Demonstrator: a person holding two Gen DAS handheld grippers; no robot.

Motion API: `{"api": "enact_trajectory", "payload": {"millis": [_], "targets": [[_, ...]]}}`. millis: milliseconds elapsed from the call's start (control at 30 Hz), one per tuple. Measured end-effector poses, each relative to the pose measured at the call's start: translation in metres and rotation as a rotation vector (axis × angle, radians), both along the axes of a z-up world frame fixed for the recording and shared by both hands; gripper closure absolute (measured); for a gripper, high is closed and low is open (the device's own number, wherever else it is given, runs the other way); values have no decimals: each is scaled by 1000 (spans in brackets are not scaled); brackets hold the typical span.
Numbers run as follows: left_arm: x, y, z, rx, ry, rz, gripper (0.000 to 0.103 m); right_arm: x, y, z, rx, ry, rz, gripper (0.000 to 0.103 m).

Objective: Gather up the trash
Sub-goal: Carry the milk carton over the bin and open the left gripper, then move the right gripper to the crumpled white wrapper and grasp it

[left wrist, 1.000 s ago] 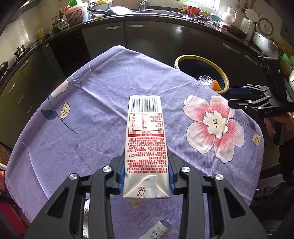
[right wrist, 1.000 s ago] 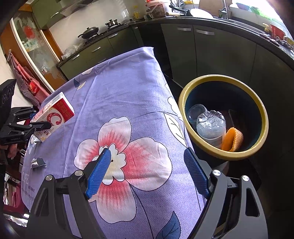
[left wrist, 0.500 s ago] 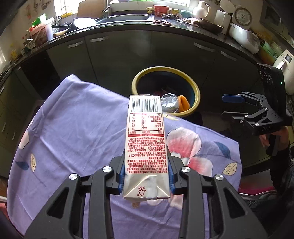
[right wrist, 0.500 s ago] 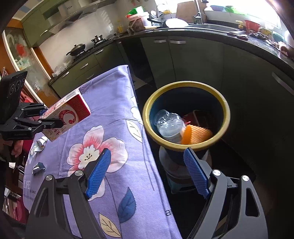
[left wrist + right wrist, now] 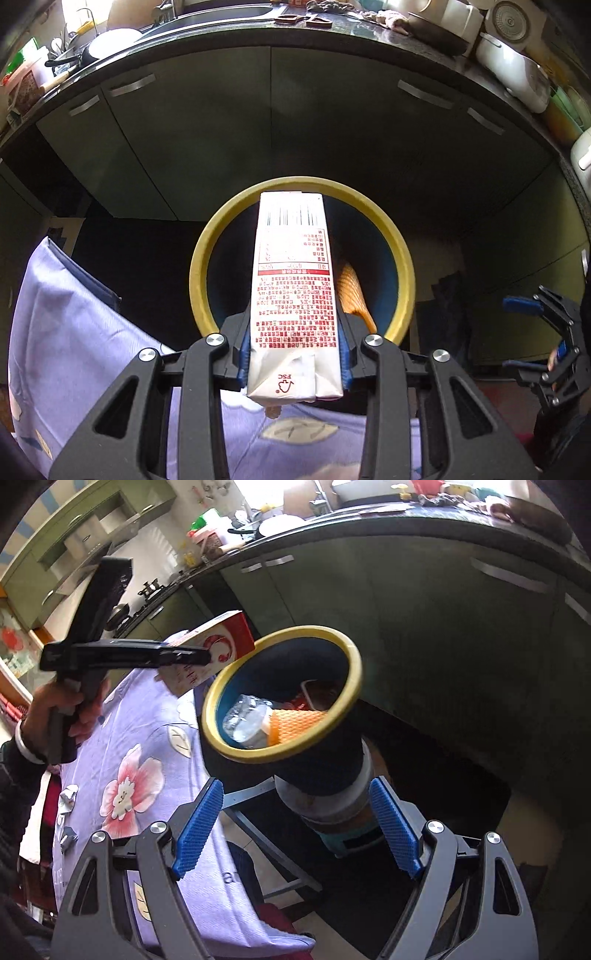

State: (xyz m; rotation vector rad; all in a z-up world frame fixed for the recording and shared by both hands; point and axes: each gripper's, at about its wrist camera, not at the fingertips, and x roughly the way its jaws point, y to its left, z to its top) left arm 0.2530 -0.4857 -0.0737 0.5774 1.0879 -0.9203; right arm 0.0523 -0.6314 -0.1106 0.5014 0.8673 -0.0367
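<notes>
We are at the drop-off: our left gripper (image 5: pixel 293 363) is clamped on the carton (image 5: pixel 293 295), mid-frame over the bin (image 5: pixel 400 254). Our right gripper (image 5: pixel 295 830) hangs apart, empty. Next, we judge, release over the bin's mouth.

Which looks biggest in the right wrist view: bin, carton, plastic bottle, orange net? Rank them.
1. bin, clearly largest.
2. carton, partly hidden by the left tool.
3. plastic bottle and orange net: they look alike in size, both partly hidden inside the bin, so unranked.
</notes>
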Motion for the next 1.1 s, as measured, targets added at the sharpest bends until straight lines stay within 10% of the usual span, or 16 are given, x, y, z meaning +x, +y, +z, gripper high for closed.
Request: {"api": "enact_trajectory", "payload": {"millis": [200,467,767,1100], "targets": [[11,-6,-15,23,-2,56,62,-7,-13,-10,26,11,-18,22],[-39,61,37,-102,-42,61,55,-1,4,-9,28,-7,35,22],[-126,197,101,-297,-140,174,49,21,69,3,-16,-4,195,22],[-190,378,123,-381,-275,551,43,69,201,29,-99,-24,564,22]]}}
